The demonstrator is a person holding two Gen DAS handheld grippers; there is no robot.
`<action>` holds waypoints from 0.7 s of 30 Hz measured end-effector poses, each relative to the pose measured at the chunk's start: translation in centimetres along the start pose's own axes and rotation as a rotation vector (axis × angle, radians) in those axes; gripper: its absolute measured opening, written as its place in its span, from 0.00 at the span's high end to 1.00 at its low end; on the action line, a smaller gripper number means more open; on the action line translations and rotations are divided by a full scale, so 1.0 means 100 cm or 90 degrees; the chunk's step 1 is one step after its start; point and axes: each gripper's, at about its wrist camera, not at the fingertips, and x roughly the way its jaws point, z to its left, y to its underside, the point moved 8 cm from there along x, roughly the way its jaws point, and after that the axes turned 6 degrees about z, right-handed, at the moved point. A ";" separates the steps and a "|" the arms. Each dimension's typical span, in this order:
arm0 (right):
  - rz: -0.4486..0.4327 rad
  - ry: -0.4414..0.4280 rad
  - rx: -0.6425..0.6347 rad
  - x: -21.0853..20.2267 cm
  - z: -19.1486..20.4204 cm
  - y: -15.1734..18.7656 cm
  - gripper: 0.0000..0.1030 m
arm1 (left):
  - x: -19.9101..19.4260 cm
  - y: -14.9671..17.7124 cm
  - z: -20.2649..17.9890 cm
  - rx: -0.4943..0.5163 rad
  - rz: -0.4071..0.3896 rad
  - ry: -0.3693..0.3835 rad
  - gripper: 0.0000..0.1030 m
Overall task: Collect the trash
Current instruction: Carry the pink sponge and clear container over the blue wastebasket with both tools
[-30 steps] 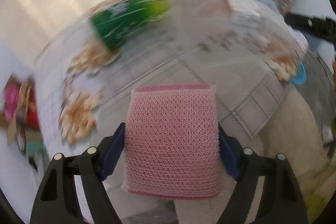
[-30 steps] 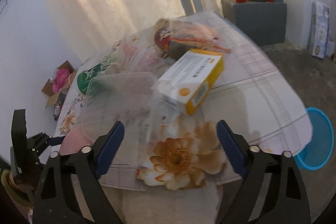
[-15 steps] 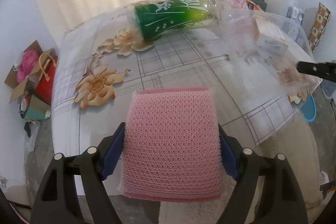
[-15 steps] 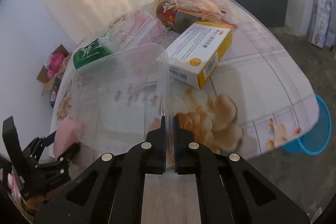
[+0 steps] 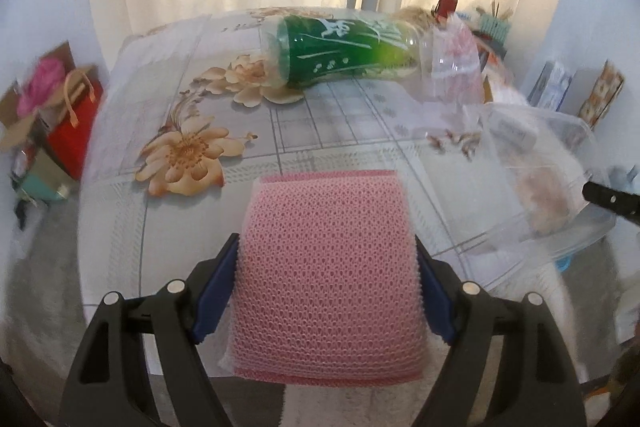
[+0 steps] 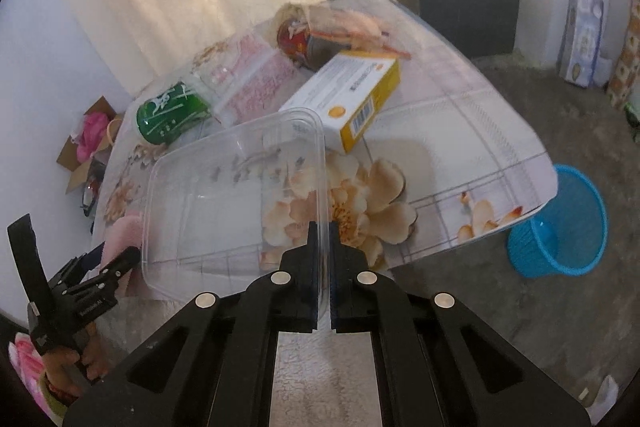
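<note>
My left gripper (image 5: 328, 291) is shut on a pink mesh foam sleeve (image 5: 328, 275), held over the near edge of the flowered table (image 5: 332, 131). My right gripper (image 6: 323, 267) is shut on the rim of a clear plastic container (image 6: 224, 195), lifted at the table's near side; the same container (image 5: 536, 163) shows at the right in the left wrist view. A green bottle (image 5: 344, 47) lies on its side at the far edge. A white and yellow carton (image 6: 352, 95), a clear bag of pink stuff (image 6: 248, 79) and a wrapped red can (image 6: 304, 35) lie behind.
A blue basket (image 6: 560, 227) stands on the floor right of the table. A cardboard box with pink stuff (image 6: 92, 135) and a red bag (image 5: 72, 123) sit on the floor at the left. A grey cabinet (image 6: 460, 11) stands at the back by the curtains.
My right gripper closed on the clear container's rim and lifted it slightly. My left gripper rolled and shifted with the pink sleeve still in it.
</note>
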 end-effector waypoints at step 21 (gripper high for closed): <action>-0.037 -0.027 -0.003 -0.018 -0.004 -0.010 0.98 | -0.032 -0.012 -0.001 -0.046 -0.046 0.047 0.25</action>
